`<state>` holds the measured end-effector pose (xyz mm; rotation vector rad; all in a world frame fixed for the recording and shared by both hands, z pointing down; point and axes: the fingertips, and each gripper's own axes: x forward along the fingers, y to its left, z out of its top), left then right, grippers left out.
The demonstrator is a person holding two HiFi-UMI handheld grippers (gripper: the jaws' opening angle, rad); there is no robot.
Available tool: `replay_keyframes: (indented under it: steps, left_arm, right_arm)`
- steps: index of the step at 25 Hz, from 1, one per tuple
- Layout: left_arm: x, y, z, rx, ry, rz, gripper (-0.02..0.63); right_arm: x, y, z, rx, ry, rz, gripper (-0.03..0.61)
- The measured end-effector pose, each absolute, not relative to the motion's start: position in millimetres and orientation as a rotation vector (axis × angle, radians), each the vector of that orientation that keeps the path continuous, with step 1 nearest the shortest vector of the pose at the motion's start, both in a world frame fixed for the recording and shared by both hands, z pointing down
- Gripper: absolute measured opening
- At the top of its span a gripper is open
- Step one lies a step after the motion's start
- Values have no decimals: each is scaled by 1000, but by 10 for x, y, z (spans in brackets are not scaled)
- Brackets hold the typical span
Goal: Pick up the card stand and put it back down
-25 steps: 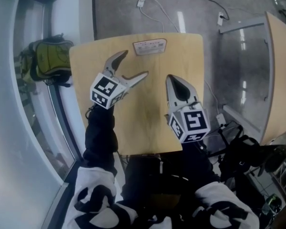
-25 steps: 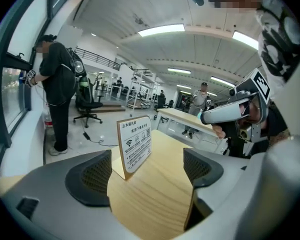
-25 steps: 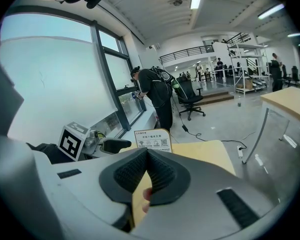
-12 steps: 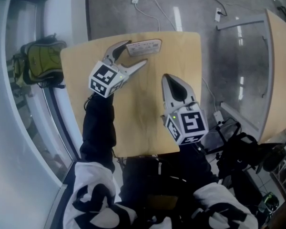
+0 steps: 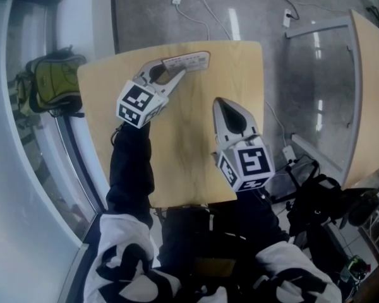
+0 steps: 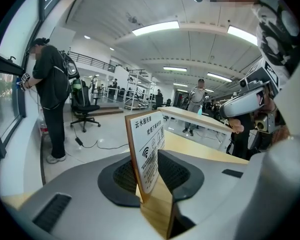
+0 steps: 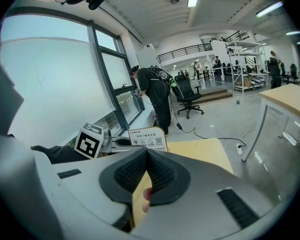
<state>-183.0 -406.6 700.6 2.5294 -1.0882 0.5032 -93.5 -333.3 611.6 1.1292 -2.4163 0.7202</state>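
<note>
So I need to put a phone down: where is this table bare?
Bare: the table strip between the left gripper and right gripper, down to its near edge. Crowded: the far edge, where the left jaws are closing on the card stand.

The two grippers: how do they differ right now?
The left gripper reaches the far edge of the table, its jaws closing on the card stand between them. The right gripper is over mid-table, jaws together, empty. Both carry a marker cube.
</note>
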Motion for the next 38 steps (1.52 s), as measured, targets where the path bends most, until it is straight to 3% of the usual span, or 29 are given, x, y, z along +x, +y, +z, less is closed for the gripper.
replay_keyframes:
  steps: [7, 22, 38]
  left_arm:
    - [-1716, -3989, 7041, 2516, -1047, 539, 43]
    - [-1507, -3559, 6761, 2438, -1024, 532, 18]
    - [-1603, -2951, 4628, 2442, -1548, 220, 18]
  right_arm:
    - [-852, -3289, 6039, 1138, -2424, 720, 18]
    - [-681, -3037, 5520, 1191, -2457, 715, 18]
    - [-626, -2827, 3924, 1164, -2758, 480, 18]
